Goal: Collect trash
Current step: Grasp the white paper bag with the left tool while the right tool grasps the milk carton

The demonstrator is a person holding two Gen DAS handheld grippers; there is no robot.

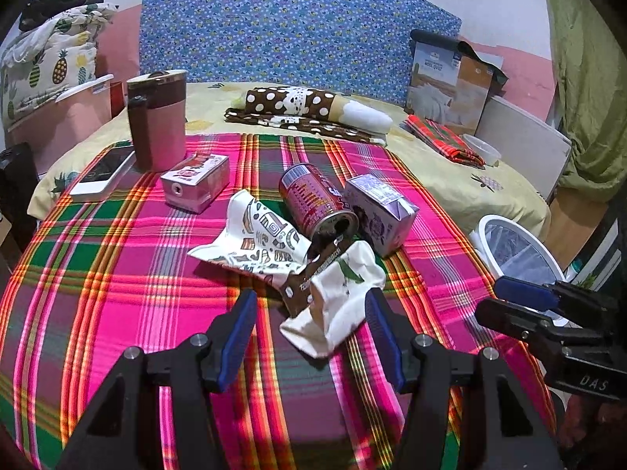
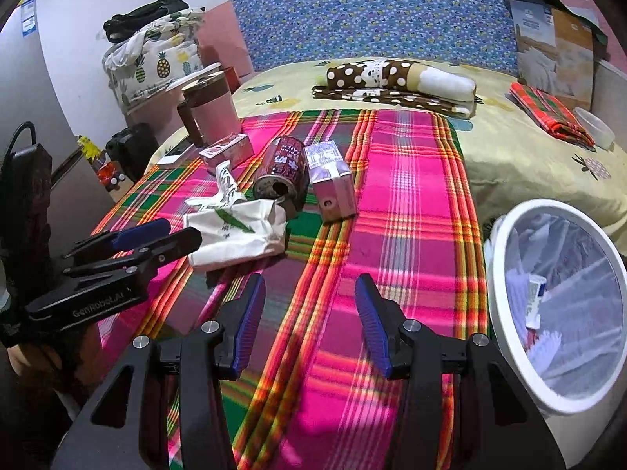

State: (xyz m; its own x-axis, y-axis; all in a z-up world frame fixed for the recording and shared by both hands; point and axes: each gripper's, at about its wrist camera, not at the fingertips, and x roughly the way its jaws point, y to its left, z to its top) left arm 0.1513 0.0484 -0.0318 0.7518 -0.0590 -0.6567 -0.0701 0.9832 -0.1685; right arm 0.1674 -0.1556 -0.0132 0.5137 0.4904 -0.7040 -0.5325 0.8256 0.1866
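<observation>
On the plaid cloth (image 1: 117,274) lie a crumpled white paper bag (image 1: 337,305), a patterned wrapper (image 1: 258,239), a tipped maroon can (image 1: 317,203), a purple carton (image 1: 384,211) and a pink carton (image 1: 196,184). My left gripper (image 1: 309,337) is open, its fingers on either side of the near end of the white bag. It also shows in the right wrist view (image 2: 156,239). My right gripper (image 2: 309,313) is open and empty over the cloth, left of the white trash bin (image 2: 505,274). The can (image 2: 280,172), purple carton (image 2: 333,188) and white bag (image 2: 235,235) lie ahead of it.
A pink and brown jug (image 1: 158,117) and a phone (image 1: 104,176) stand at the cloth's far left. The bin (image 1: 490,223), lined with a plastic bag, holds some trash. Folded polka-dot bedding (image 1: 309,111), a folded plaid cloth (image 1: 443,139) and a quilt package (image 1: 450,82) lie farther back.
</observation>
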